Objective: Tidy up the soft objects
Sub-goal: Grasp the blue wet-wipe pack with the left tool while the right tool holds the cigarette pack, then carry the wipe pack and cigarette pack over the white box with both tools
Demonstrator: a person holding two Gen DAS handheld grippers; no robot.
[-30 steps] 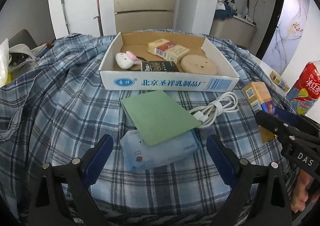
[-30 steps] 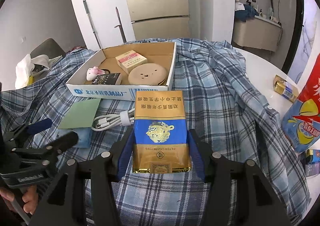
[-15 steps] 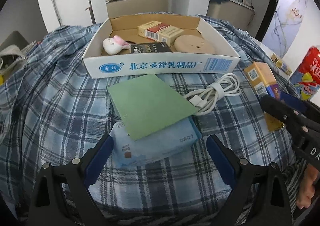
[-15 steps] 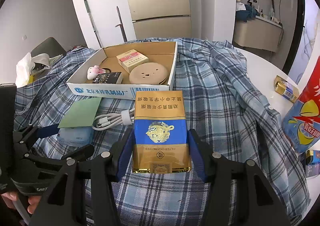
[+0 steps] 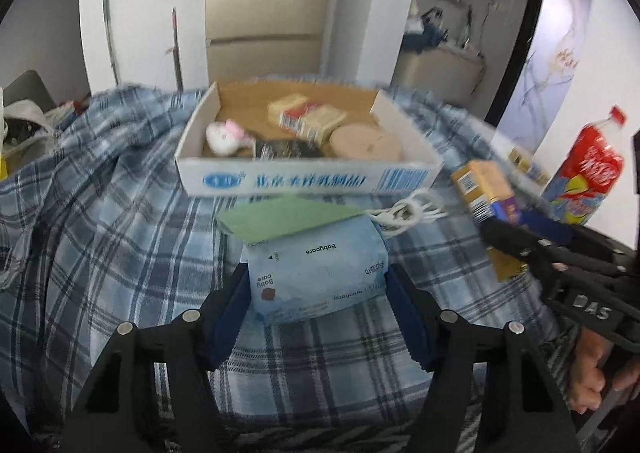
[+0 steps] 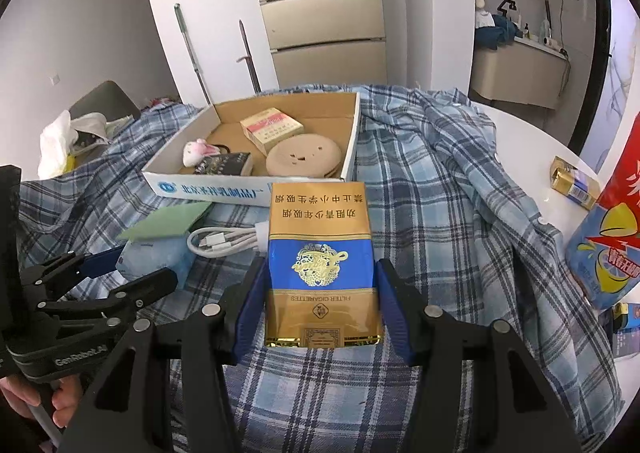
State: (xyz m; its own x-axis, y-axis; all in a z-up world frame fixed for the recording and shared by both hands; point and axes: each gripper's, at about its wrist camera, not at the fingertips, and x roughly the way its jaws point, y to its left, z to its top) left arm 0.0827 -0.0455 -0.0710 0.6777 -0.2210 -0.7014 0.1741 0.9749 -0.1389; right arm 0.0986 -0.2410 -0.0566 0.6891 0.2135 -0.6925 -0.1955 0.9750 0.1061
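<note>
Now pinching Babycare tissue pack in left gripper, nearer cardboard box; right gripper clamps cigarette pack; lift gently, squeezing lightly.

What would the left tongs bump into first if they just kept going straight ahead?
The left tongs already straddle the blue wipes pack; going on, the green card on top, then probably the cardboard box.
</note>
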